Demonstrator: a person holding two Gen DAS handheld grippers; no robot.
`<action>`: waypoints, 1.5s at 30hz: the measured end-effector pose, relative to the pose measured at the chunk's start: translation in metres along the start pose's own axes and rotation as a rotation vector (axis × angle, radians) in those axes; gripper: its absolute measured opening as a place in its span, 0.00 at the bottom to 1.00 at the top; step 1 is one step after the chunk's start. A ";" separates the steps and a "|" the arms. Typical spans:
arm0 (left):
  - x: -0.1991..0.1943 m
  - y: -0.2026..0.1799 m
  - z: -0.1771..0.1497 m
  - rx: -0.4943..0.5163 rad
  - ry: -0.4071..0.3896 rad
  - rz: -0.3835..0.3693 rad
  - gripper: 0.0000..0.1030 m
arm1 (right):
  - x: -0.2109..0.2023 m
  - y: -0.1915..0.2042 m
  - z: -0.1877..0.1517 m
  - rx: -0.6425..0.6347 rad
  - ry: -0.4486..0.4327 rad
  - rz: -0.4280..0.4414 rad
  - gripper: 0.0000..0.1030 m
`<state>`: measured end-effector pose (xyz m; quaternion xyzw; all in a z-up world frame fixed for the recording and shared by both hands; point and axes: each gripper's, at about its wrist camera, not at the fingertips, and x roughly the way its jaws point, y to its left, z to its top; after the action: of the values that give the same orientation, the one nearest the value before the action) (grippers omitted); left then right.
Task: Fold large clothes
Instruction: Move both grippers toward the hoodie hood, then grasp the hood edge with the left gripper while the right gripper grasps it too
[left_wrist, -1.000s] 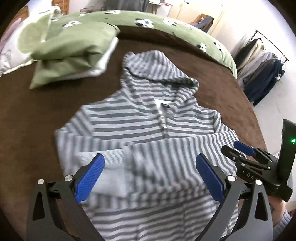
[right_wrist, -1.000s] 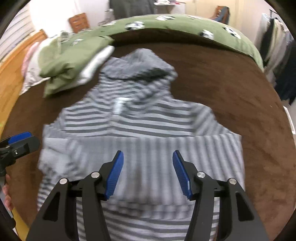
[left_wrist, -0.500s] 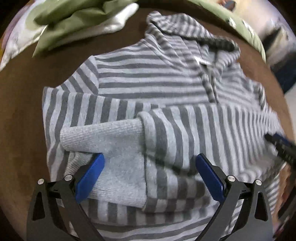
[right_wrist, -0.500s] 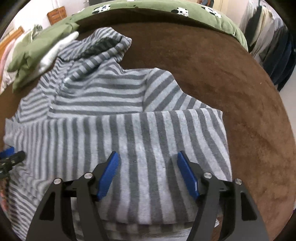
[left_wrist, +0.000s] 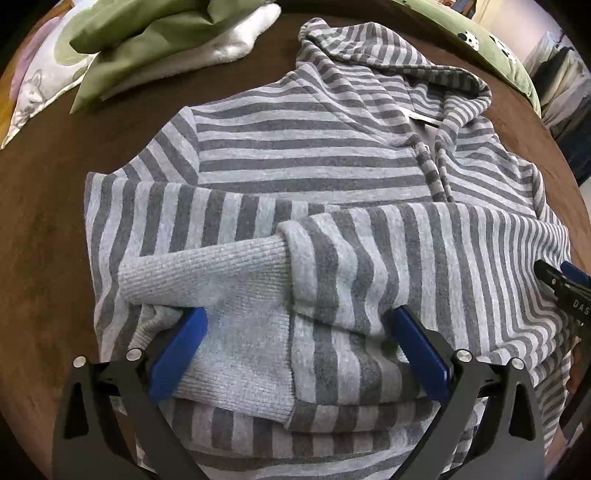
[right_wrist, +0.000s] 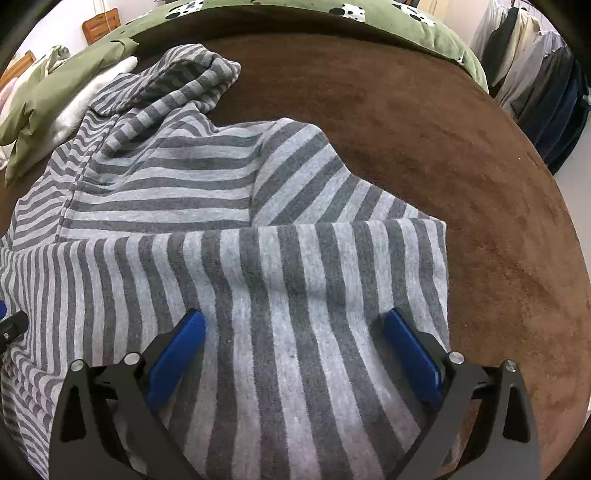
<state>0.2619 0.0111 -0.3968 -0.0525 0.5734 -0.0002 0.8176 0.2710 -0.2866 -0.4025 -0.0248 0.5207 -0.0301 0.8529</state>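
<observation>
A grey striped hoodie (left_wrist: 314, 147) lies front-up on the brown bed cover (left_wrist: 44, 229), hood at the far end, both sleeves folded across the chest. My left gripper (left_wrist: 295, 332) is open, low over the ribbed cuff (left_wrist: 221, 280) of the top sleeve, its blue fingers (left_wrist: 177, 350) straddling the cloth. My right gripper (right_wrist: 291, 332) is open, low over the folded sleeve (right_wrist: 295, 266) near the hoodie's right edge. The hoodie (right_wrist: 166, 177) fills the left of the right wrist view. The right gripper's tip shows at the right of the left wrist view (left_wrist: 565, 284).
A green and white pillow pile (left_wrist: 155, 44) lies at the far left. A green panda-print duvet (right_wrist: 369, 14) runs along the far edge of the bed. Clothes hang on a rack (right_wrist: 546, 85) at the right. Bare brown cover (right_wrist: 480, 184) lies right of the hoodie.
Both grippers have dropped closer to the hoodie and now sit right on the folded sleeves. The right gripper has opened wider. The hoodie has not moved.
</observation>
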 end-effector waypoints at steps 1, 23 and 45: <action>-0.001 -0.002 0.000 0.001 0.005 -0.002 0.95 | 0.000 0.000 0.001 0.000 0.004 -0.001 0.93; -0.029 -0.058 0.156 0.100 0.004 -0.020 0.94 | -0.064 0.030 0.178 -0.309 -0.136 0.251 0.93; 0.129 -0.045 0.347 0.084 0.078 -0.178 0.94 | 0.143 0.108 0.332 -0.397 0.063 0.403 0.81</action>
<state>0.6343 -0.0120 -0.3967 -0.0688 0.5972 -0.0991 0.7930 0.6344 -0.1867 -0.3850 -0.0865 0.5371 0.2418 0.8035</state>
